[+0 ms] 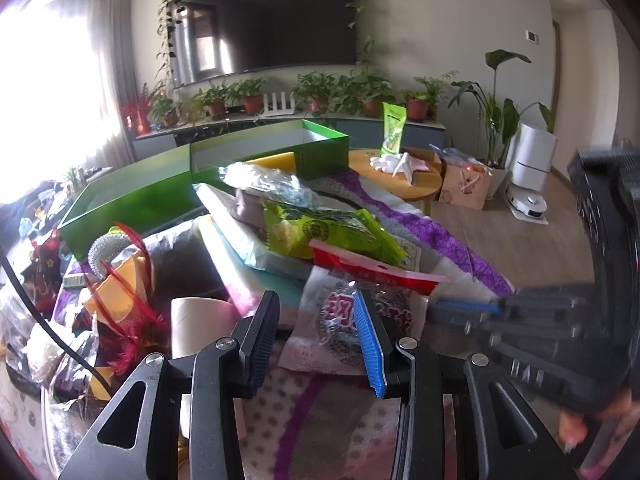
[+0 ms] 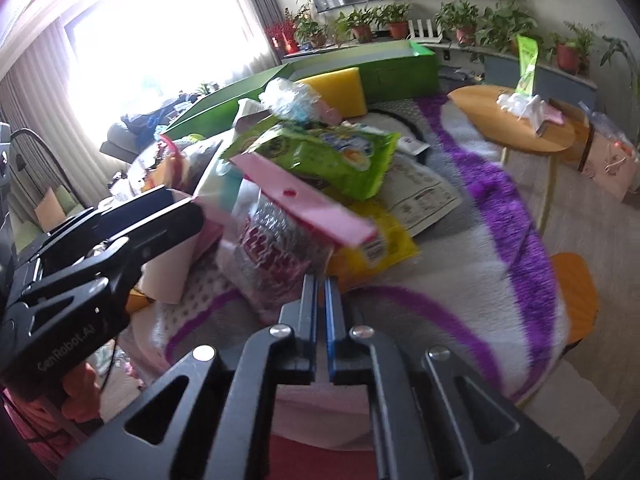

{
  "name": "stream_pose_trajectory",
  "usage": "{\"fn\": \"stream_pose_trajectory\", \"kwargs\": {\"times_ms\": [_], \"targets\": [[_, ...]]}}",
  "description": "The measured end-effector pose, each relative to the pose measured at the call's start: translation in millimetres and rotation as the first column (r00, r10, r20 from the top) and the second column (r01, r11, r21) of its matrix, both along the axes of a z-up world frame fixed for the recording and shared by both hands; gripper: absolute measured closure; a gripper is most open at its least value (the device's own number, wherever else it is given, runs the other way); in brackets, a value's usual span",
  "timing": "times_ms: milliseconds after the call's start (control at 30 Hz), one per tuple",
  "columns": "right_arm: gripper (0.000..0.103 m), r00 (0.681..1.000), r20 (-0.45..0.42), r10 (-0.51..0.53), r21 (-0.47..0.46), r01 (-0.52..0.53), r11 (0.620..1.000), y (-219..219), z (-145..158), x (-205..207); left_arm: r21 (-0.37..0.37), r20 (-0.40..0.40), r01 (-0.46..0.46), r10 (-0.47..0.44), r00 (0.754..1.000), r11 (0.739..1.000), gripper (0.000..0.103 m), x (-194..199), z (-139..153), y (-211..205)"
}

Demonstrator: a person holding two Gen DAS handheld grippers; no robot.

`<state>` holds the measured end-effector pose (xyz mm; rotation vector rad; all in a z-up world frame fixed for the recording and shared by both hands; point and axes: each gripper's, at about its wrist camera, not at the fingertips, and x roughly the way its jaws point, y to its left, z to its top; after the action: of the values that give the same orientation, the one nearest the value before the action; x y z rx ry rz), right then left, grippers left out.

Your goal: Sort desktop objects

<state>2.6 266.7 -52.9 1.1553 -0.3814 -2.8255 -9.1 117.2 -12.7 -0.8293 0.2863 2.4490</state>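
Note:
A pile of packets lies on a purple and white blanket [image 1: 460, 240]. My left gripper [image 1: 316, 308] is open, its fingertips just in front of a clear bag of steel scourers [image 1: 340, 320] with a red header card. A green snack bag [image 1: 332, 232] lies behind it, with a clear plastic bag [image 1: 264, 180] on top. My right gripper [image 2: 320, 284] is shut and empty, just short of the same scourer bag [image 2: 272, 256], beside a yellow packet [image 2: 384, 248]. The green snack bag [image 2: 332, 156] lies further back. The left gripper's body [image 2: 100, 260] shows at the left of the right wrist view.
Two open green boxes [image 1: 192, 176] stand behind the pile with a yellow sponge [image 1: 276, 160]. A white paper cup [image 1: 200, 324], red feathers [image 1: 136, 320] and a black cable [image 1: 40, 316] lie left. A round wooden table [image 1: 400, 176] stands at the right.

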Motion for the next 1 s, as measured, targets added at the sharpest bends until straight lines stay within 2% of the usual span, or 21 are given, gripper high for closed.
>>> {"fn": "stream_pose_trajectory", "kwargs": {"times_ms": [133,267,467,600,1000], "targets": [[0.098,1.000,-0.001,-0.029,-0.009,0.029,1.000,14,5,0,-0.002,0.014,0.027,-0.027,1.000,1.000,0.064,3,-4,6],[0.096,1.000,0.017,0.000,-0.057,0.001,0.998,9,0,4,0.001,0.031,0.041,-0.041,0.999,0.999,0.064,2,-6,4],[0.090,0.999,0.040,0.017,-0.081,-0.013,0.997,0,-9,6,-0.002,0.058,0.085,-0.085,0.995,0.996,0.064,7,-10,3],[0.077,0.999,0.037,0.012,-0.078,-0.009,0.997,-2,-8,6,-0.011,0.091,0.048,-0.047,0.995,0.999,0.064,-1,-18,-2],[0.072,0.999,0.035,0.018,-0.049,-0.016,0.999,-9,-4,-3,-0.030,0.114,0.044,-0.040,0.993,0.999,0.064,-6,-34,5]]}}
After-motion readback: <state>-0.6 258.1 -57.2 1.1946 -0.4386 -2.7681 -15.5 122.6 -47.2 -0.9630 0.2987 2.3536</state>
